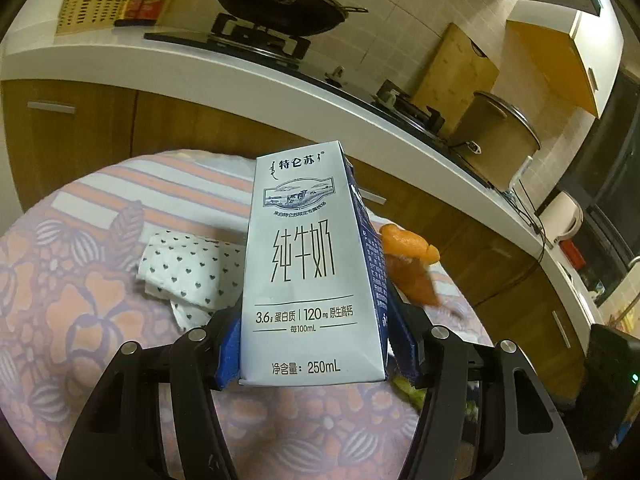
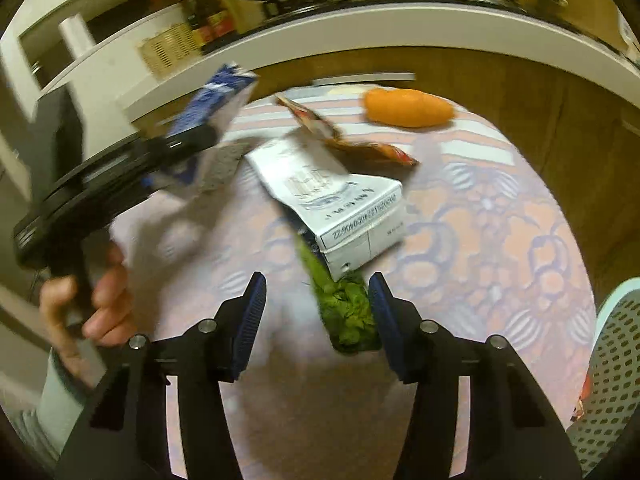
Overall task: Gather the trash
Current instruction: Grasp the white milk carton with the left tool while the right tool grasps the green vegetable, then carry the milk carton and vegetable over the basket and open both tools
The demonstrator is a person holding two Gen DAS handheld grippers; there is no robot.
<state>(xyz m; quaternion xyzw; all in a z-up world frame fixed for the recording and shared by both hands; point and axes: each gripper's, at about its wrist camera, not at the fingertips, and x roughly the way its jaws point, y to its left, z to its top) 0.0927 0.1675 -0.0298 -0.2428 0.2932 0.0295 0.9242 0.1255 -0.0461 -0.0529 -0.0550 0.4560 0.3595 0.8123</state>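
My left gripper (image 1: pixel 316 354) is shut on a white 250 mL milk carton (image 1: pixel 308 264) and holds it above the round table; in the right wrist view it appears blurred at the upper left (image 2: pixel 212 108). A crumpled heart-print paper napkin (image 1: pixel 188 270) and an orange peel (image 1: pixel 412 260) lie behind it. My right gripper (image 2: pixel 316 316) is open and empty, its jaws either side of green leafy scraps (image 2: pixel 348 312). Just beyond lie a second milk carton (image 2: pixel 340 200), a torn snack wrapper (image 2: pixel 340 136) and the orange peel (image 2: pixel 408 108).
The table has a floral and striped cloth (image 2: pixel 500 240). A perforated pale basket (image 2: pixel 616 368) stands at the right edge. A kitchen counter (image 1: pixel 240 64) with wok (image 1: pixel 276 4), stove and rice cooker (image 1: pixel 496 140) runs behind the table.
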